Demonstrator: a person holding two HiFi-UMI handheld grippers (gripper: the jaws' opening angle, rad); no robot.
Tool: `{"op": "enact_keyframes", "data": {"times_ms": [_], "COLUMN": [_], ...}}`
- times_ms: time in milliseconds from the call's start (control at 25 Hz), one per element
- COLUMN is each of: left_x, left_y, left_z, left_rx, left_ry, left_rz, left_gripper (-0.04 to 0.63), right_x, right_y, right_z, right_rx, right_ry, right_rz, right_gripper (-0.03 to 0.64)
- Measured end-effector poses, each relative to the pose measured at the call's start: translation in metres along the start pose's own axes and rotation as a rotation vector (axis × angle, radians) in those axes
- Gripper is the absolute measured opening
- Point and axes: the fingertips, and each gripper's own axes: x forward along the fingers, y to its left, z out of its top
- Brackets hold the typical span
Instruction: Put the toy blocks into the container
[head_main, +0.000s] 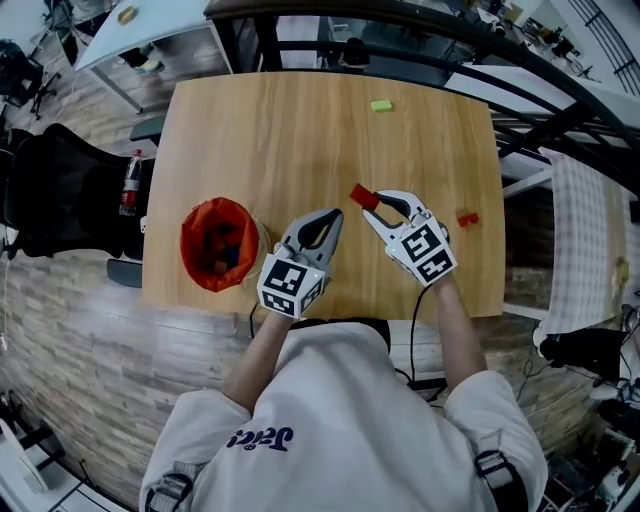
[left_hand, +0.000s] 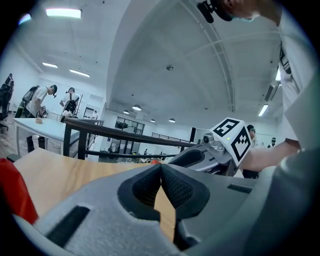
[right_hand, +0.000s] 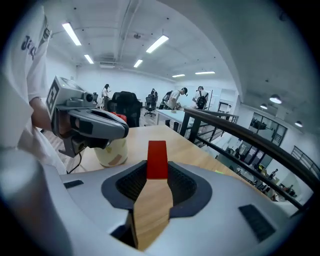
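My right gripper (head_main: 372, 203) is clamped on a red block (head_main: 363, 195). The block stands upright between the pads, its top poking past the tips, and it is held over the middle of the table (head_main: 300, 130). My left gripper (head_main: 328, 222) sits just left of the right one, near the table's near edge. Its jaws are together with nothing between them.

The container (head_main: 218, 243), with a red-orange lining, stands on the table to the left of my left gripper, close to the near left corner. Some pieces lie inside it, though I cannot make out what they are.

Two more blocks lie loose on the table. A green block (head_main: 381, 105) is at the far side, well apart from both grippers. A small red block (head_main: 467, 219) lies on the right, just beside my right gripper and near the right edge.
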Motion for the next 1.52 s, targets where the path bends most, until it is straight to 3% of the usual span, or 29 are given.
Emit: {"op": "enact_keyframes", "data": {"times_ms": [360,680,1040,1520], "left_x": [-0.097,-0.182,-0.253,-0.296], "left_y": [0.018,0.07,0.121,0.153], "left_z": [0.045,0.039,0.024,-0.001], "left_rx": [0.042,0.006,-0.049,-0.109], "left_ry": [-0.086,-0.126,-0.14,-0.139], "left_rz": [0.126,0.34,0.534,0.665], "left_gripper": [0.014,0.014,0.014,0.014], "right_x": [-0.009,0.043,0.102,0.169], "right_y": [0.087,0.164,0.211,0.256], "right_z": [0.087,0.126,0.14,0.12], "right_rx": [-0.054,-0.14,-0.194,-0.279], "right_ry": [-0.152,-0.174,-0.062,0.183], "right_rz": [0.093,0.276,0.37,0.414], "right_gripper": [0.137,0.137,0.137,0.137]}}
